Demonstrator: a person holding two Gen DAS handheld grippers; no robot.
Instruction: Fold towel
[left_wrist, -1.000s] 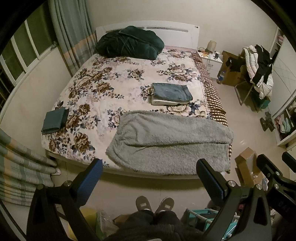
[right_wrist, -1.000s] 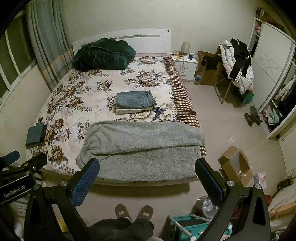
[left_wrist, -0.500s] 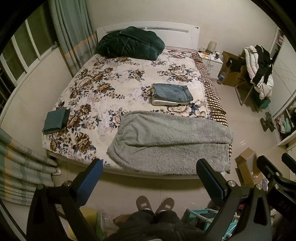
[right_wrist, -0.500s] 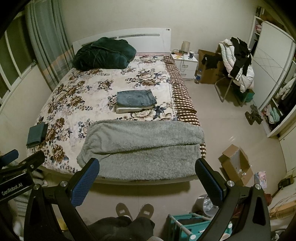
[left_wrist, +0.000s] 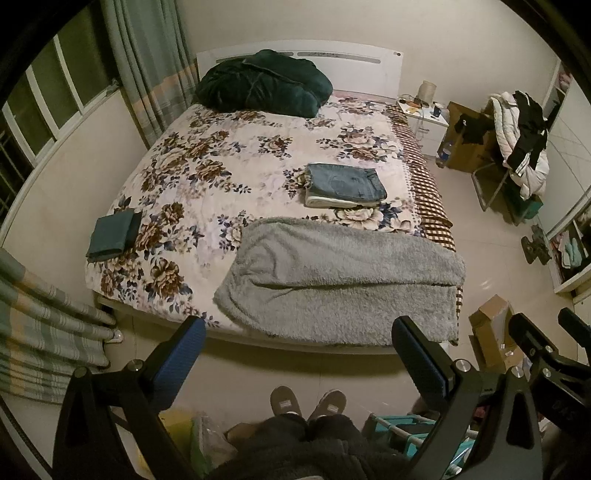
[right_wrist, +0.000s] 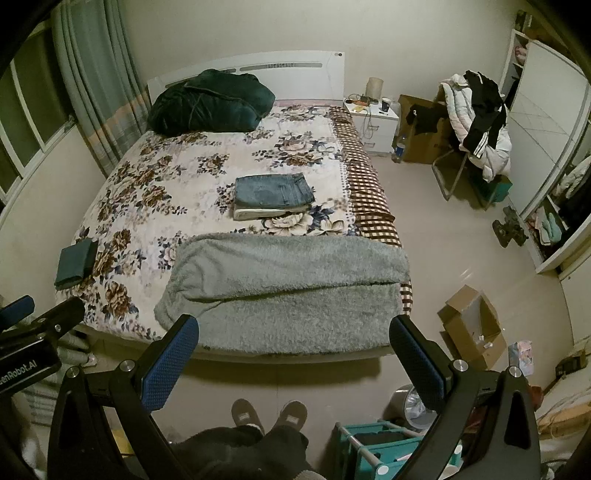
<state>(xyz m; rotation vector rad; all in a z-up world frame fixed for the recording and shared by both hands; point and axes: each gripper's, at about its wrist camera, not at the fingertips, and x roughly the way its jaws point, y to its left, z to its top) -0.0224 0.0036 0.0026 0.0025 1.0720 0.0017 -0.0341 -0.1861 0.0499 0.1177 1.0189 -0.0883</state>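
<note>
Your feet stand on the floor at the foot of the bed, just like a moment ago. Almost nothing has changed in the last second. The view has only drifted a tiny bit, and the towel has not moved at all.

Your left gripper is wide open and holds nothing. Your right gripper is wide open too, and empty. Both hang in the air on your side of the bed, above the floor and not touching the towel.

The grey fluffy towel lies on the near end of the bed, with one layer lying across another and a fold line running side to side. I think another fold is left to do, so you need to reach down for its near edge.

Behind it sit folded jeans, far apart from the towel.
</note>
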